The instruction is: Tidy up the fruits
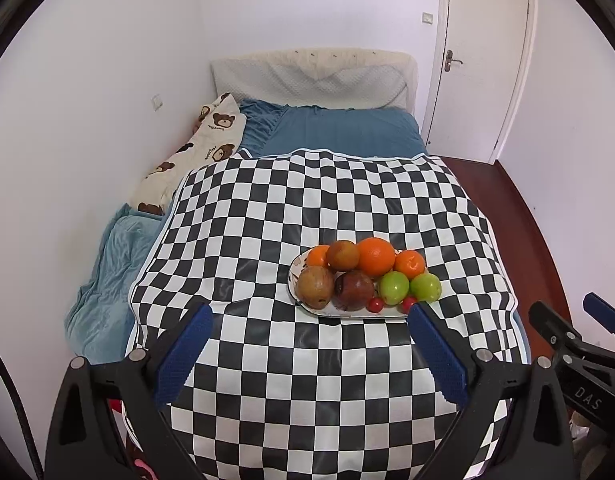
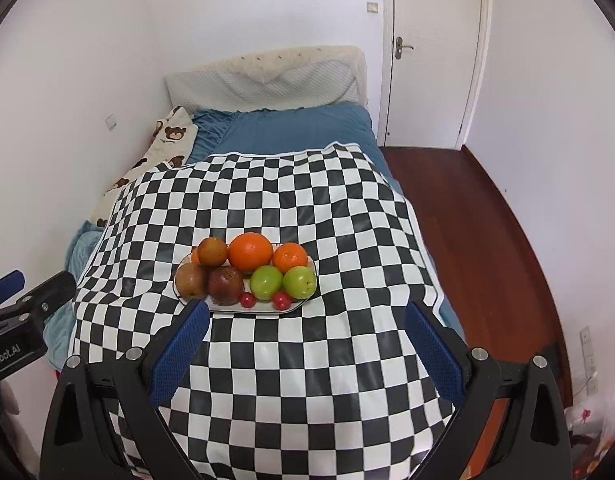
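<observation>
A white oval plate (image 1: 294, 268) (image 2: 227, 307) sits on the checkered cloth and holds all the fruit. On it are a large orange (image 1: 376, 256) (image 2: 251, 252), two smaller oranges (image 1: 410, 263) (image 1: 317, 257), three brown-red round fruits (image 1: 315, 287) (image 1: 354, 290) (image 1: 343, 255), two green apples (image 1: 393, 288) (image 1: 425, 287) and two small red cherries (image 1: 375, 305) (image 1: 408, 304). My left gripper (image 1: 309, 316) is open and empty, just in front of the plate. My right gripper (image 2: 305, 314) is open and empty, in front of the plate's right end.
The black-and-white checkered cloth (image 1: 307, 208) covers a bed with a blue sheet (image 1: 339, 130), a bear-print pillow (image 1: 195, 152) by the left wall and a padded headboard (image 1: 311, 76). A closed white door (image 1: 483, 56) and dark wood floor (image 2: 479, 216) lie to the right.
</observation>
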The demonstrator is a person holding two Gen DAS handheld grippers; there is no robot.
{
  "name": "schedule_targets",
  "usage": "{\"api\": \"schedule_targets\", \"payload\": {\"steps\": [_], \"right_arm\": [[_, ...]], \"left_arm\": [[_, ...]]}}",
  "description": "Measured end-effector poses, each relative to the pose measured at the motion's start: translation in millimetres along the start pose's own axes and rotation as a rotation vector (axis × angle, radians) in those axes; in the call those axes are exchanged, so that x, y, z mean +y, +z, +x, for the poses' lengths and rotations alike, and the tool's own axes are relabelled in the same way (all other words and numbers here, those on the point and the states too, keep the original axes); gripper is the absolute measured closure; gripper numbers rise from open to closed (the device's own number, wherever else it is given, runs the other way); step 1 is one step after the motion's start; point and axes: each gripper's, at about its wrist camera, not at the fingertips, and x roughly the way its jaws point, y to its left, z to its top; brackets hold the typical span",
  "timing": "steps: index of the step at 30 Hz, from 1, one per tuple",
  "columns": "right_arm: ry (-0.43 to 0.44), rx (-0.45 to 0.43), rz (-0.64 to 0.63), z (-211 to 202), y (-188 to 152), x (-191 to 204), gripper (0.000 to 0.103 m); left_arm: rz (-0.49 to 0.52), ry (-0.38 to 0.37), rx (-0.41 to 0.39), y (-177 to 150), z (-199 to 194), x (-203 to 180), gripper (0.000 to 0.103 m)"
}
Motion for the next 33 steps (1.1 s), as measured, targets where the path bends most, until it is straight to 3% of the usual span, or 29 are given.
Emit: {"api": "schedule_targets", "payload": {"steps": [10, 33], "right_arm": [[-0.008, 0.026, -0.003, 26, 9, 6, 0.003], [-0.013, 0.035, -0.005, 38, 16, 10, 0.003]], "left_arm": [[0.010, 0.009, 0.038, -1, 29, -4, 0.003], [0.008, -0.001, 0.049, 2, 44, -3, 0.003]]}}
